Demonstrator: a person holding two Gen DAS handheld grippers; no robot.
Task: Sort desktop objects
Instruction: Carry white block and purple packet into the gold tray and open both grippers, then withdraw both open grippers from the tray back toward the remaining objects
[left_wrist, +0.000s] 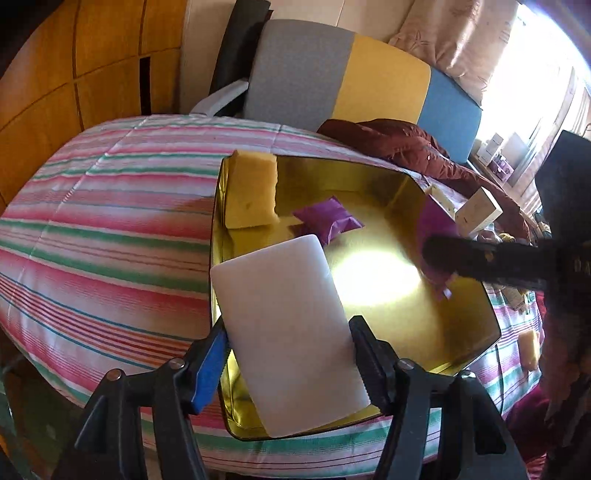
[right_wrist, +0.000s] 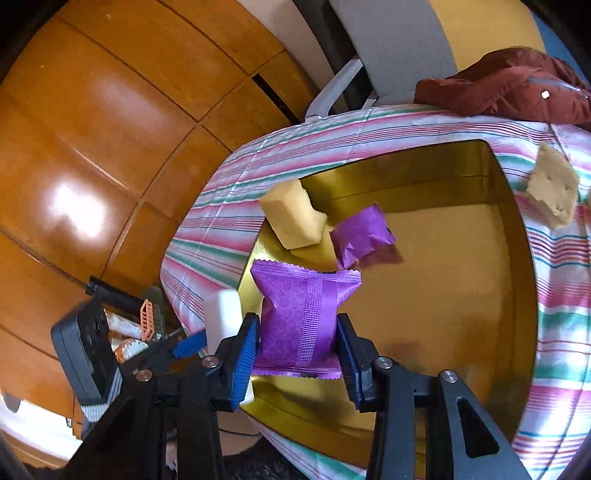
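Observation:
A gold tin (left_wrist: 476, 325) sits on the striped tablecloth (left_wrist: 103, 236). My left gripper (left_wrist: 291, 354) is shut on a white block (left_wrist: 284, 325) held over the tin's near left corner. Inside the tin lie a yellow sponge (left_wrist: 251, 192) and a small purple packet (left_wrist: 325, 218). My right gripper (right_wrist: 299, 354) is shut on a larger purple packet (right_wrist: 299, 317) above the tin (right_wrist: 443, 295); it shows dark and blurred in the left wrist view (left_wrist: 480, 262). The sponge (right_wrist: 291, 218), small packet (right_wrist: 362, 236) and white block (right_wrist: 221, 317) also show in the right wrist view.
A beige sponge (right_wrist: 554, 192) lies on the cloth right of the tin. A maroon jacket (left_wrist: 406, 147) lies at the table's far edge. A cream box (left_wrist: 478, 212) and another sponge (left_wrist: 530, 349) sit to the right. A chair (left_wrist: 332, 70) stands behind the table.

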